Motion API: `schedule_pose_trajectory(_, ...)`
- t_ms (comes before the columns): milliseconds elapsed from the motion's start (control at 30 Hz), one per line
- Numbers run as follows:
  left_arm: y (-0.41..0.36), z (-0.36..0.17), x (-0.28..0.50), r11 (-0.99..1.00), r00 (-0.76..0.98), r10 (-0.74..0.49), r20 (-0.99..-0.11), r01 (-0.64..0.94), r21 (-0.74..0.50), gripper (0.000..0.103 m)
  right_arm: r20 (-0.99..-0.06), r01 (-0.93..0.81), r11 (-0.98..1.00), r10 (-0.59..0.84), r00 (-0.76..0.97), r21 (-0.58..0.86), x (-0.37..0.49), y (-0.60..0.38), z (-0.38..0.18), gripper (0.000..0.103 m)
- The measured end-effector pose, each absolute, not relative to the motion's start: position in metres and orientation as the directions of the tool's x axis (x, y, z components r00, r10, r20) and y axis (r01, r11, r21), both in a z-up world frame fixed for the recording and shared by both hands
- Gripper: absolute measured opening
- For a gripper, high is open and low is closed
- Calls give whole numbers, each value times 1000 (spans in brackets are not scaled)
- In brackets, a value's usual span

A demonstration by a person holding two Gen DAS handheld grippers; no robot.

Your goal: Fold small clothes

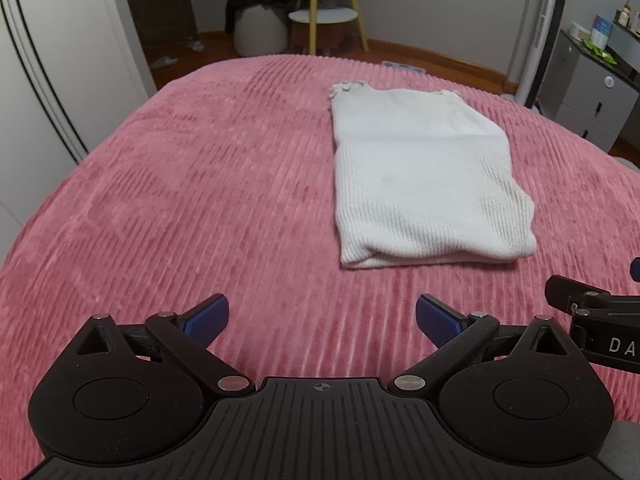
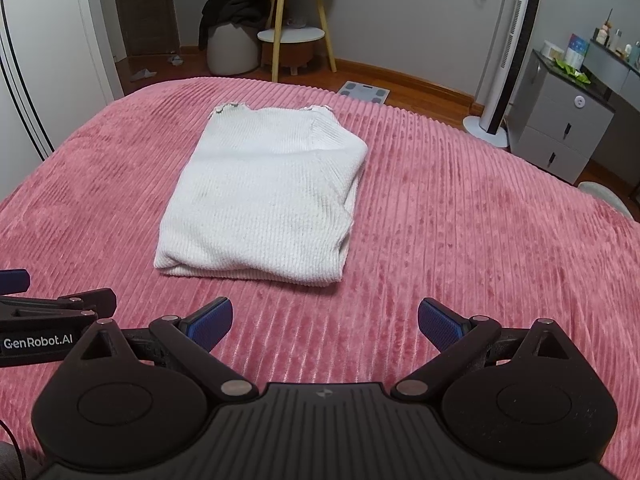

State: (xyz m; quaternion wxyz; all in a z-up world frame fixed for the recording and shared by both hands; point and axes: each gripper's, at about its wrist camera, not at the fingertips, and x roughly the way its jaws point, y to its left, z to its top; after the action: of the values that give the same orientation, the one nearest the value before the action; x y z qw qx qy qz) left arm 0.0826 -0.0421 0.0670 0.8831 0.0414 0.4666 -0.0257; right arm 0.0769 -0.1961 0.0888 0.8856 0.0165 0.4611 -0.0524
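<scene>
A white ribbed knit garment (image 1: 424, 176) lies folded into a rectangle on the pink ribbed bedspread (image 1: 180, 200); it also shows in the right wrist view (image 2: 264, 196). My left gripper (image 1: 322, 318) is open and empty, hovering over the bedspread short of the garment's near edge and to its left. My right gripper (image 2: 325, 320) is open and empty, just short of the garment's near right corner. Each gripper's body shows at the edge of the other's view.
The bedspread (image 2: 460, 240) covers the whole bed. Beyond the far edge stand a wooden stool (image 2: 290, 36), a round pouf with dark clothes (image 2: 232, 48), a scale on the floor (image 2: 364, 90), a tower fan (image 2: 508, 52) and a grey cabinet (image 2: 560, 124).
</scene>
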Motion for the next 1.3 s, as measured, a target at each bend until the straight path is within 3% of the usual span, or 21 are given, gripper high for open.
schedule_pose_trajectory(1300,-47,69,79,992,581,-19,-814,112,57,103,-817,115,993,-69,572,-4,76,-199,90,99)
